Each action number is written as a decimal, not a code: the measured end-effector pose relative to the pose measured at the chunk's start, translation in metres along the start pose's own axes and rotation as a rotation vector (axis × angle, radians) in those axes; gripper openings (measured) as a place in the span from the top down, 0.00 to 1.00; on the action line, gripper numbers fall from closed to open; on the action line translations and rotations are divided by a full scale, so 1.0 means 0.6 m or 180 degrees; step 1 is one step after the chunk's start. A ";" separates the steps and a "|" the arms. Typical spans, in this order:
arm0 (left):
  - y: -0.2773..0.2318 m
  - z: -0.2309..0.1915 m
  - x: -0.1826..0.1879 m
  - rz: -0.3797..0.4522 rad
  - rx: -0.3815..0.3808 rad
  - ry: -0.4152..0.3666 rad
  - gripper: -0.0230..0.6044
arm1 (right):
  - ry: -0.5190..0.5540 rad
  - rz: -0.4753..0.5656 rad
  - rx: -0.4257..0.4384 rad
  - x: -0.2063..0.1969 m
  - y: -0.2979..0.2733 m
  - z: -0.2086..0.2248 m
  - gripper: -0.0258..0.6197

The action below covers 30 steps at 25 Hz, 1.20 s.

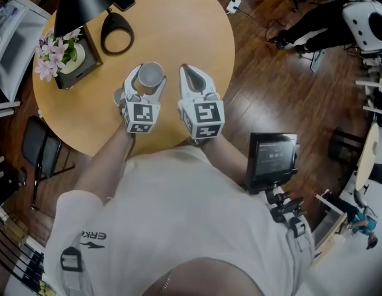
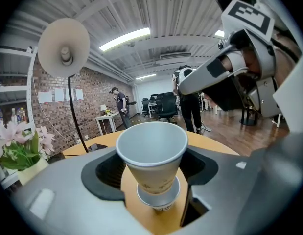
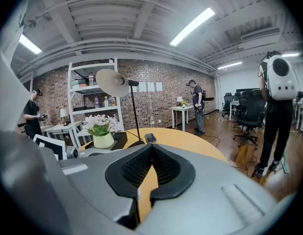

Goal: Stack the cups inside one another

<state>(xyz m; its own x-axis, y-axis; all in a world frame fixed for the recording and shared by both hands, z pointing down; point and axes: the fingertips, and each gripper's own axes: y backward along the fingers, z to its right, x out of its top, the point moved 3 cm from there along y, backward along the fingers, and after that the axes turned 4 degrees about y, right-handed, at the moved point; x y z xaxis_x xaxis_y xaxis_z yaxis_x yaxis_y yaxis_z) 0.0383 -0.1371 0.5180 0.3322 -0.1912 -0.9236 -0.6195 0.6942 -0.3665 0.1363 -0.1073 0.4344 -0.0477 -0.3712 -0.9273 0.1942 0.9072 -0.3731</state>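
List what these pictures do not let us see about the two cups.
- Lower cup: left gripper view, mostly hidden by the upper cup; head view, apparently under it.
- Whether the cups touch: hidden inside the lower cup.
- Lower cup's print: too small to read.

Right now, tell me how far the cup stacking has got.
Done: nothing looks fully nested yet. In hand: the left gripper grips a white paper cup, its base at the rim of a second printed paper cup on the round wooden table. Left: lower it in, release. The right gripper is shut, empty.
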 end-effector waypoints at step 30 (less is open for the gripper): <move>-0.027 0.007 -0.056 -0.0253 -0.0064 0.0024 0.43 | -0.0074 -0.0188 -0.0008 -0.032 -0.028 0.001 0.94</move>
<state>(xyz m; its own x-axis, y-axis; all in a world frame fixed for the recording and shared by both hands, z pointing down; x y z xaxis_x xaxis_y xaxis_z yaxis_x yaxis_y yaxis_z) 0.0400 -0.1389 0.5553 0.3755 -0.2505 -0.8923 -0.6055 0.6626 -0.4408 0.1347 -0.1158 0.4584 -0.0363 -0.4284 -0.9028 0.1892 0.8841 -0.4272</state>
